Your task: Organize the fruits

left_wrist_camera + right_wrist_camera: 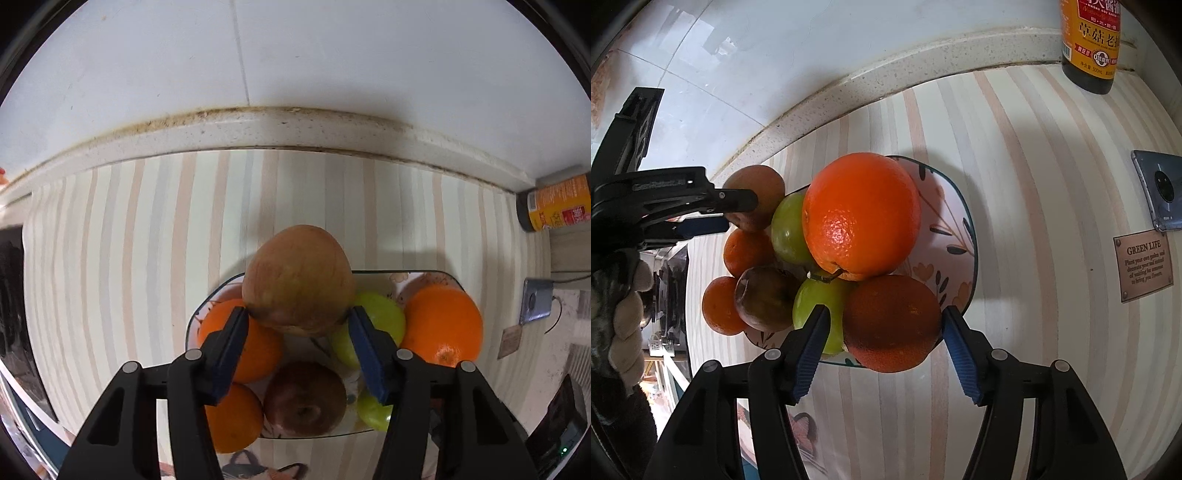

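The fruits were piled on a floral plate (955, 236) set on the striped worktop (110, 240), and the plate serves as landmark here. At its near edge the right gripper (882, 325) had its fingers clenched on a dark orange (892, 323), held low against the rim. Behind that lay two green apples (788, 230), a bruised dark apple (764, 299), smaller oranges and one bright large orange (862, 216) on top. At the plate's far left side the left gripper (295, 319) gripped a brownish apple (297, 280), raised over the pile. Most fruit seemed already gathered; these last two looked left to settle. Beyond the plate stood a sauce bottle (1093, 40) and a phone (1161, 190).
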